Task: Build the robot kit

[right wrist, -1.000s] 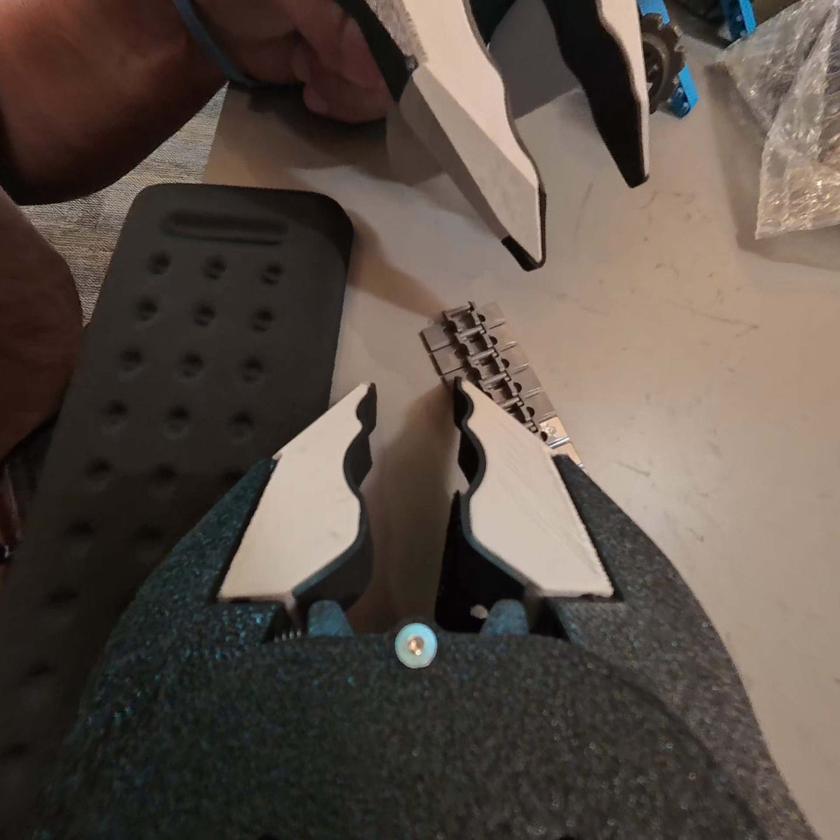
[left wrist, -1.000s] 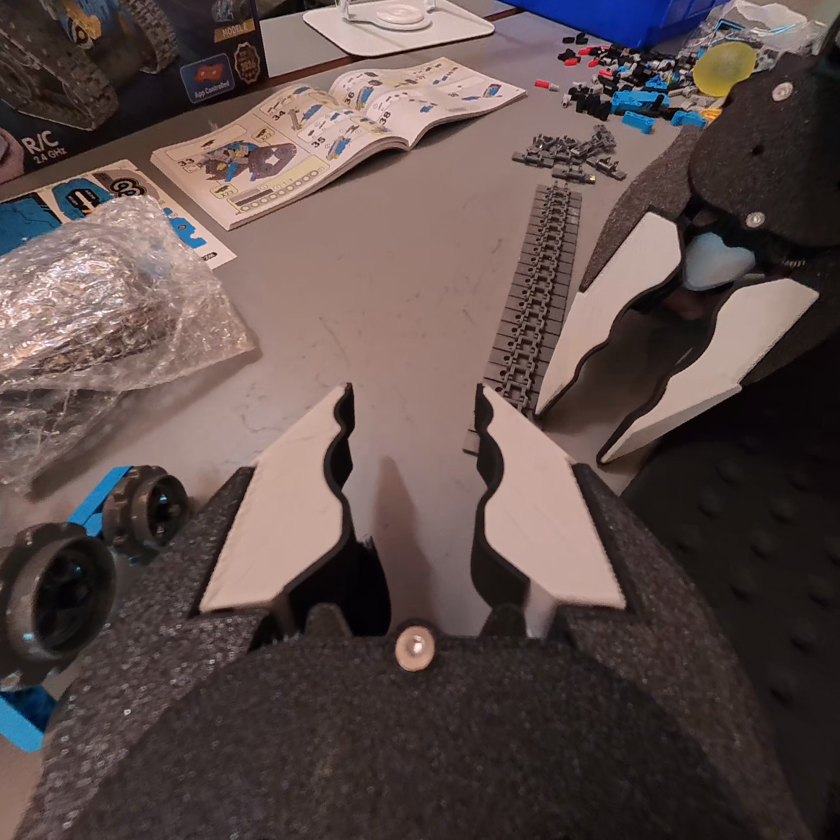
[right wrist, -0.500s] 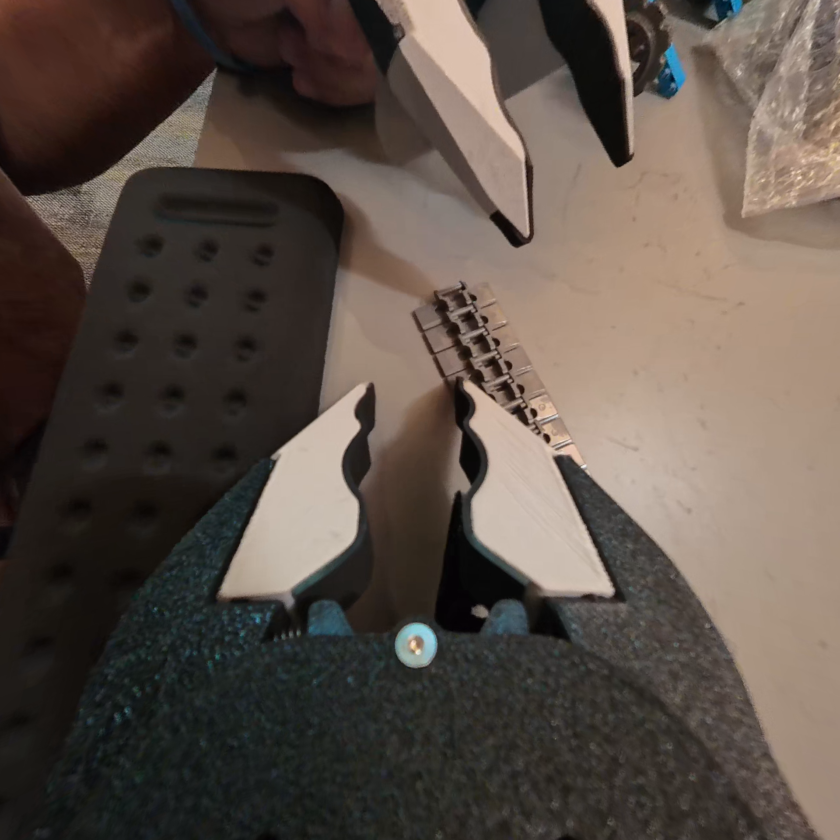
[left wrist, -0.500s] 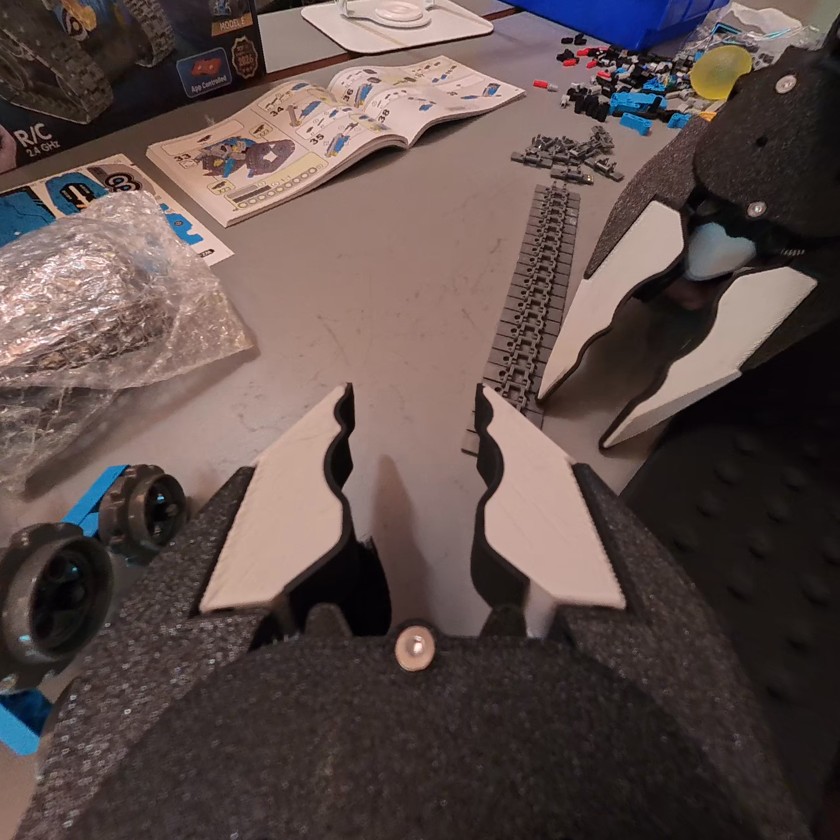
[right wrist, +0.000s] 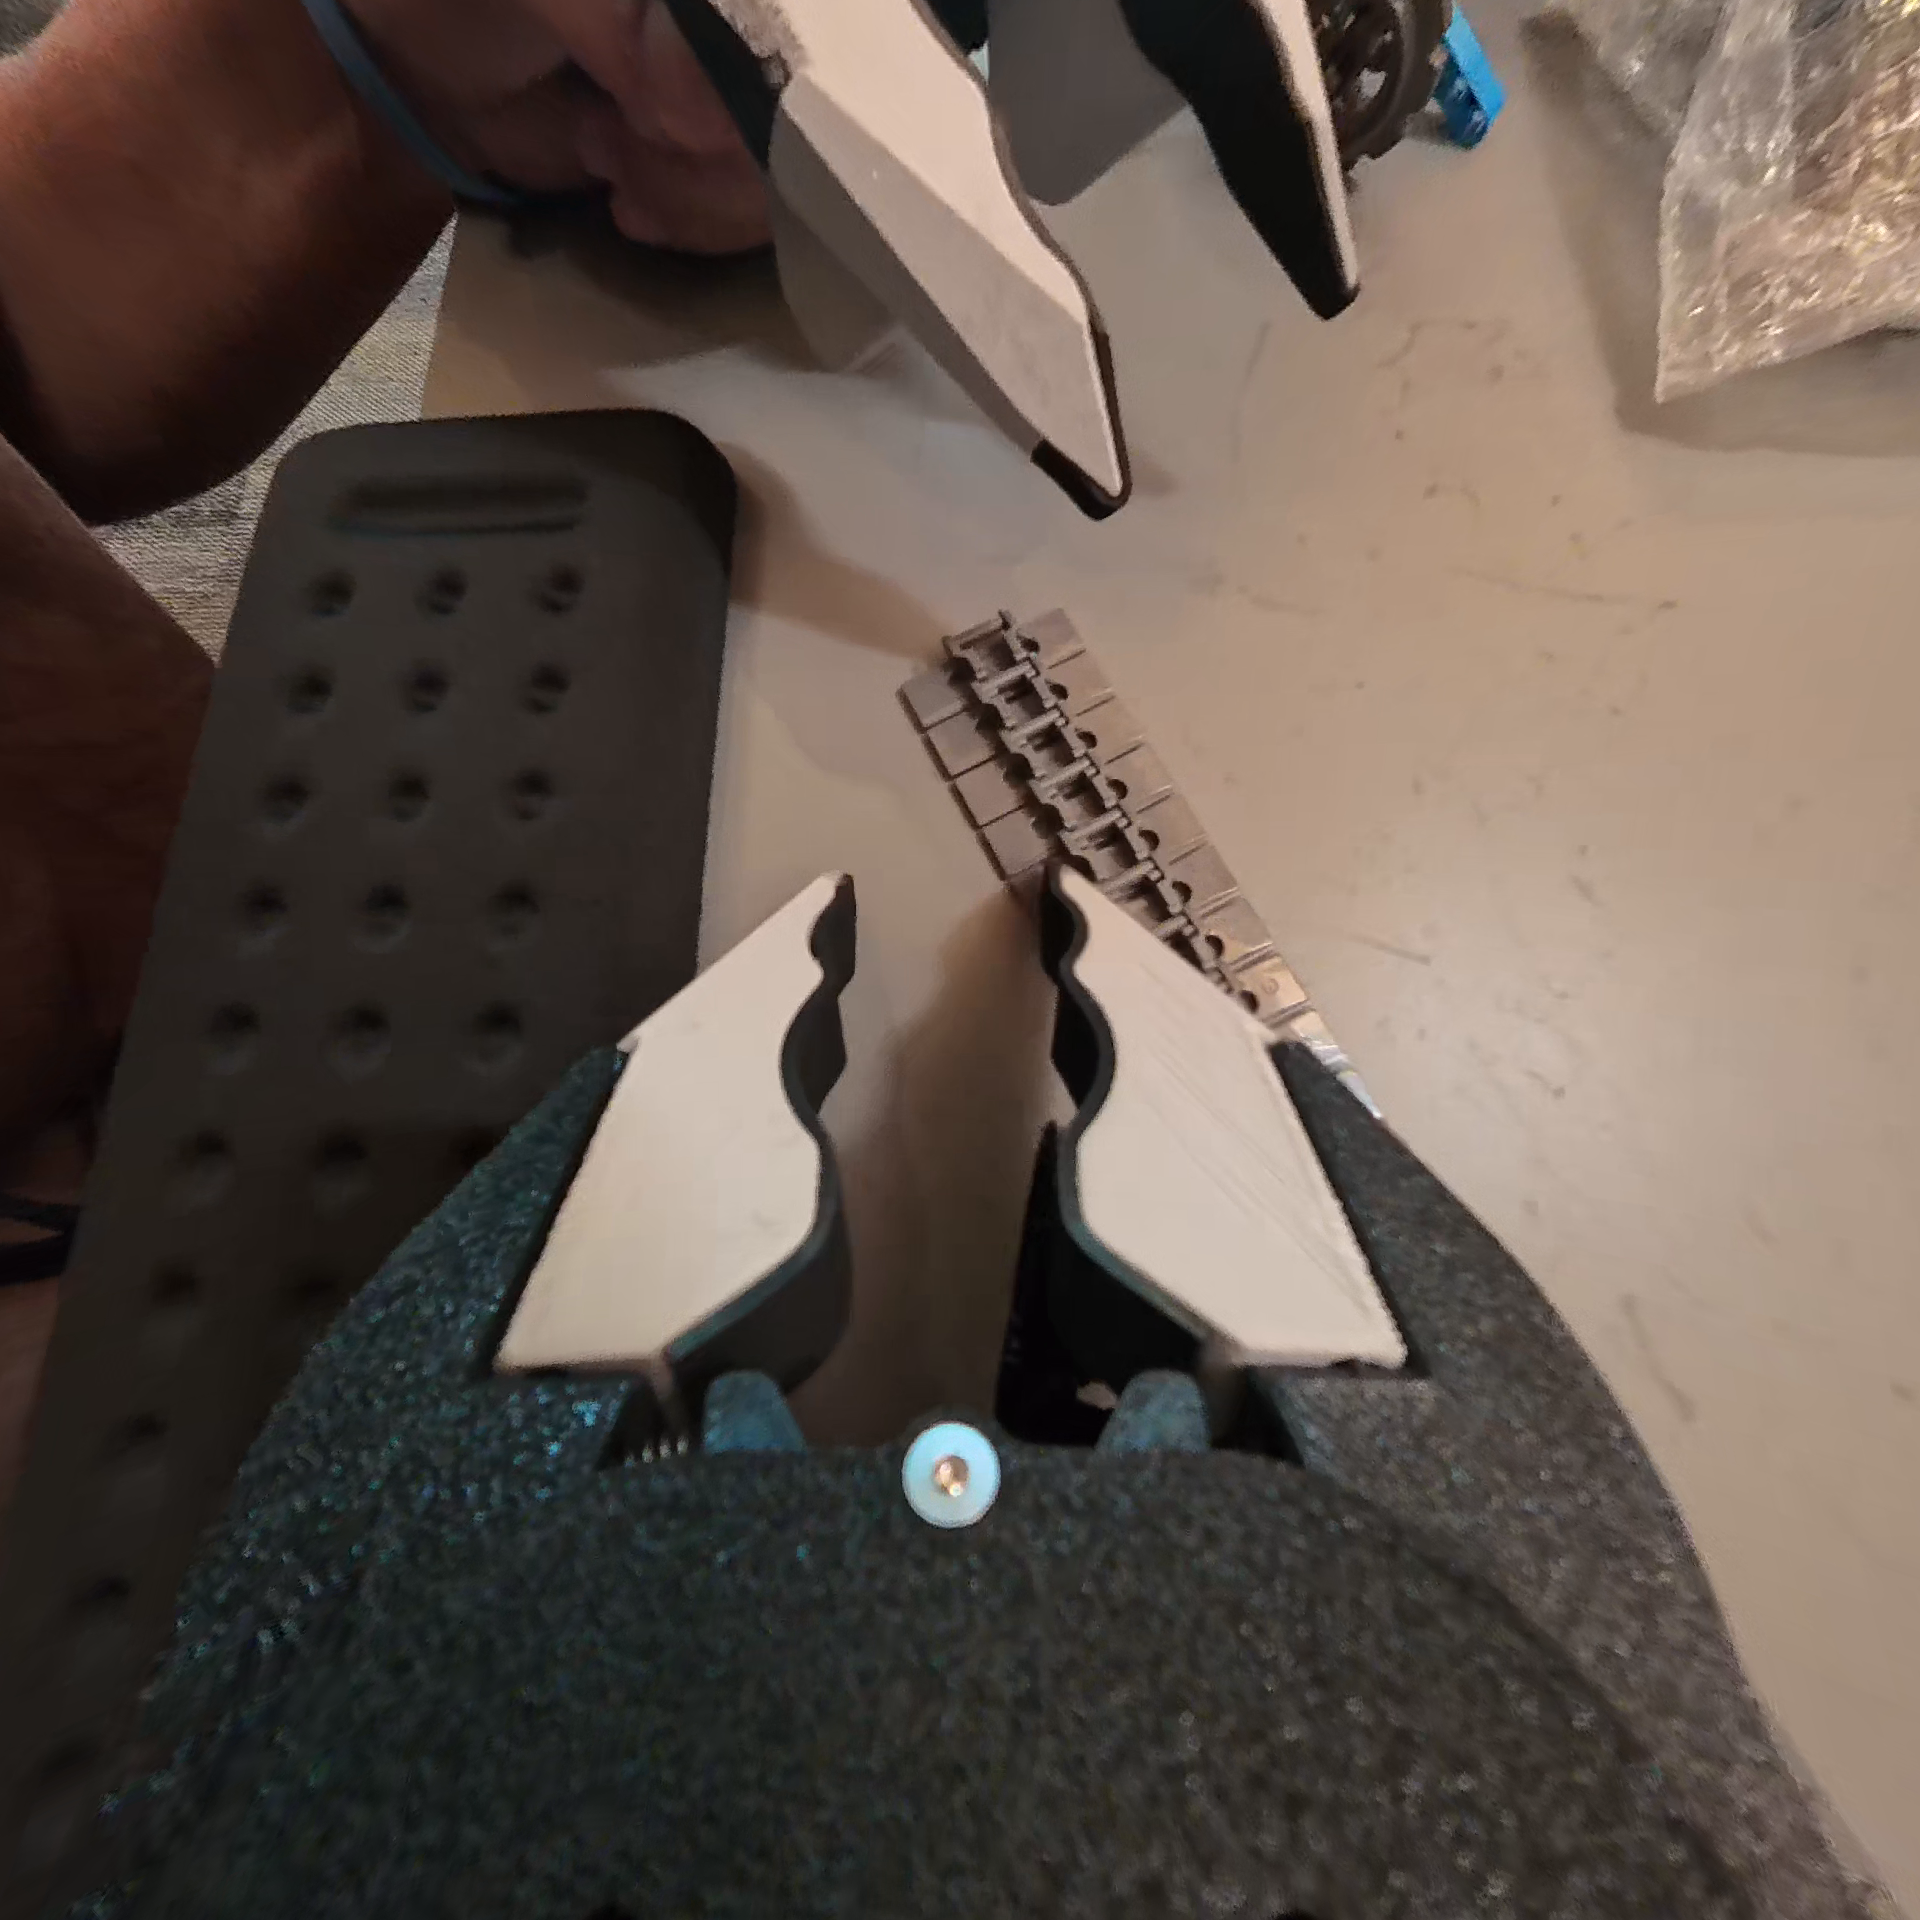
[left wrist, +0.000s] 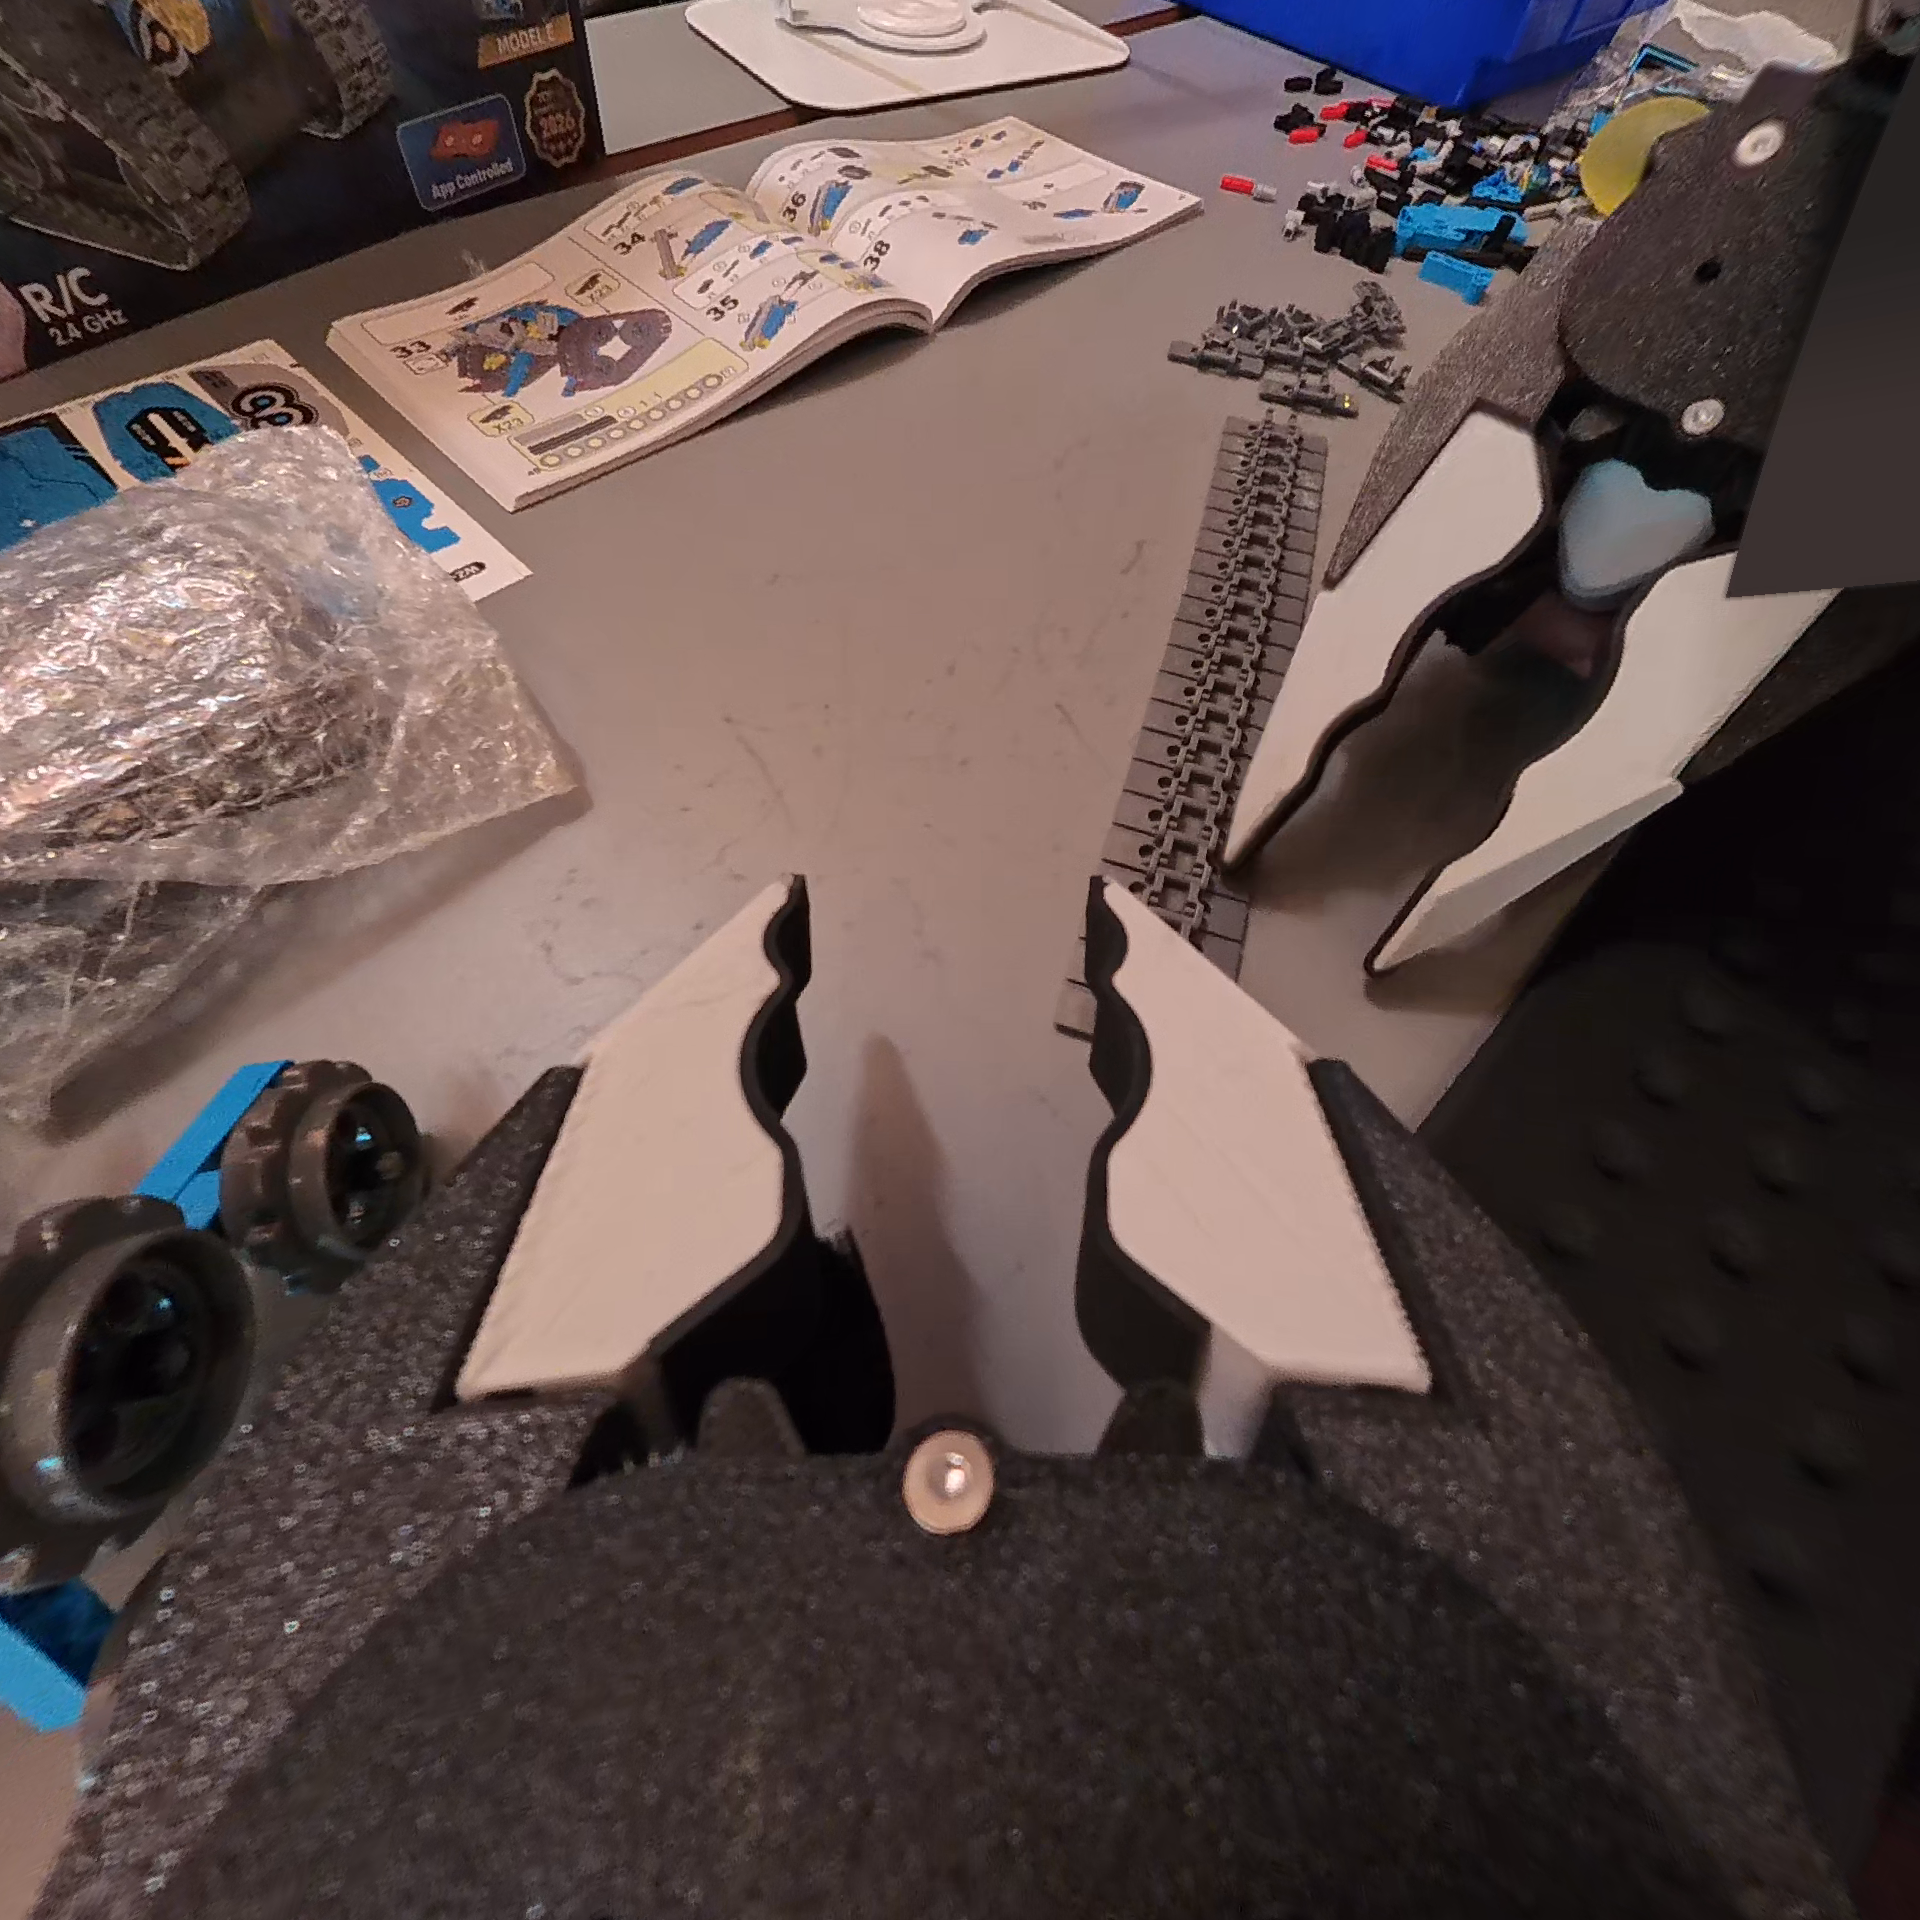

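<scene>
The left tool stands wide apart and empty over the grey worktop, its right tip just beside the near end of a long grey toy track. The right tool is likewise spread and holds nothing, one tip just over the track's edge. A black perforated mat lies beside the track. Nearby sit an instruction booklet, a plastic bag, 2 dark wheels and loose small parts.
</scene>
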The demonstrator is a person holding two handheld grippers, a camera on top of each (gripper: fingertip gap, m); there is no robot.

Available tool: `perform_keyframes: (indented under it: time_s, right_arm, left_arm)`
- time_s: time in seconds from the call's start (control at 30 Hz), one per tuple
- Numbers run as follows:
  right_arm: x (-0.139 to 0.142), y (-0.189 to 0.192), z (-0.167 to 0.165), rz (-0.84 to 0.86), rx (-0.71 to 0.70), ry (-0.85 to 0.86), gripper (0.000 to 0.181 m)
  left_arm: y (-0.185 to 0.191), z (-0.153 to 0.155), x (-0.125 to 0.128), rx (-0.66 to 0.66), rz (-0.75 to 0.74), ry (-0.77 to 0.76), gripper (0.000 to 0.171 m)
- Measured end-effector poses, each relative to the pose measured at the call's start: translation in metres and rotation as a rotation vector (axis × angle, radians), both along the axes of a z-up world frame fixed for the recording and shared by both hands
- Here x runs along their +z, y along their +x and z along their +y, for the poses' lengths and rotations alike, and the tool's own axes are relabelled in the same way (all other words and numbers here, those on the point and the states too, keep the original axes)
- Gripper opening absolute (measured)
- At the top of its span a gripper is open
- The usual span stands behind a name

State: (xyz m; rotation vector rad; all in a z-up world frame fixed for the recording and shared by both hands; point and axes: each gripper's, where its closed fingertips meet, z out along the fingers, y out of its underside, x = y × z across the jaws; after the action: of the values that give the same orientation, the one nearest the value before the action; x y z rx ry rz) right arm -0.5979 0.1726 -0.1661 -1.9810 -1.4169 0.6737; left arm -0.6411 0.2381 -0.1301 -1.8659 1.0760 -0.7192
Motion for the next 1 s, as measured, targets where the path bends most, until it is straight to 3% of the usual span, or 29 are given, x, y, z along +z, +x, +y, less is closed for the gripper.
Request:
perform_keyframes:
  time_s: [0.17,0.33,0.67,1.0]
  right_arm:
    - [0.011,0.011,0.004,0.015,-0.023,0.044,0.029]
    - [-0.001,0.014,0.001,-0.004,-0.022,0.007,0.032]
    - [0.010,0.016,-0.003,0.018,-0.011,0.031,0.028]
    - [-0.001,0.027,0.002,-0.043,-0.045,0.037,0.031]
  left_arm:
    - [0.000,0.000,0.000,0.000,0.001,-0.001,0.053]
    - [0.000,0.000,-0.001,-0.002,0.004,-0.006,0.053]
    - [0.001,0.000,-0.001,-0.006,0.003,-0.010,0.053]
    - [0.003,-0.001,-0.002,-0.015,0.010,-0.013,0.053]
